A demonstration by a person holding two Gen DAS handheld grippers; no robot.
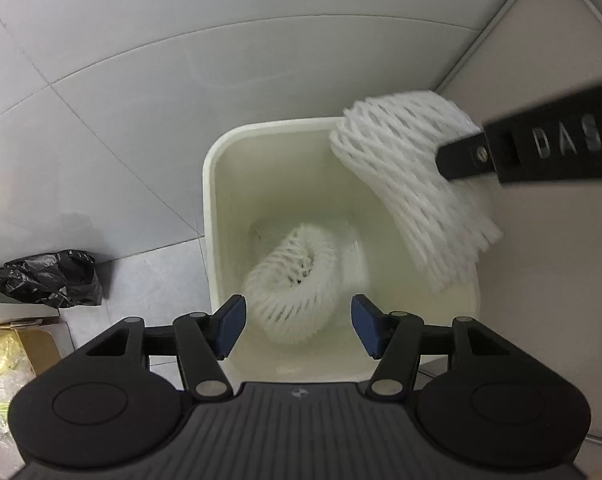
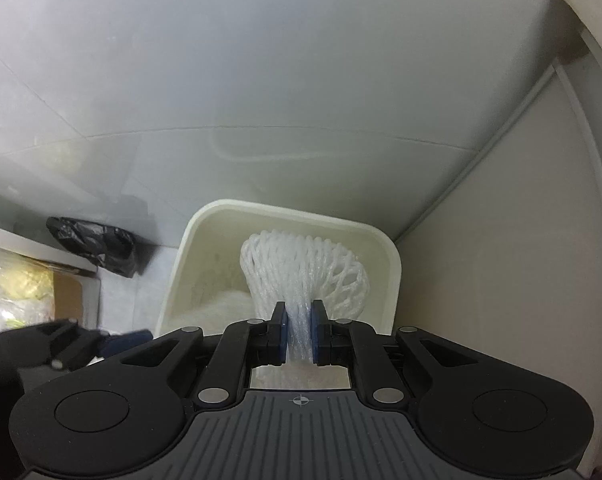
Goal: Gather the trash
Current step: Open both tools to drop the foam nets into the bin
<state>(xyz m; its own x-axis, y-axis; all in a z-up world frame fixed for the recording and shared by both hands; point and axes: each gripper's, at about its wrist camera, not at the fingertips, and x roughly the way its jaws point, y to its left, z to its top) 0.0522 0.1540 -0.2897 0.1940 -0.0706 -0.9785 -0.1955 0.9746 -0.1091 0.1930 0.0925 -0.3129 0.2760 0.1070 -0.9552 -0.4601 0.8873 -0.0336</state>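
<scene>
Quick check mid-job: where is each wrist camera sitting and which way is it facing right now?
Left wrist: on the left gripper, looking steeply down into the white bin; its open fingers frame a foam net lying inside, and the right gripper enters at the right.
Right wrist: on the right gripper, looking down at the bin; its pads pinch a second foam net.
Shared: bin, black bag, tiled floor.
</scene>
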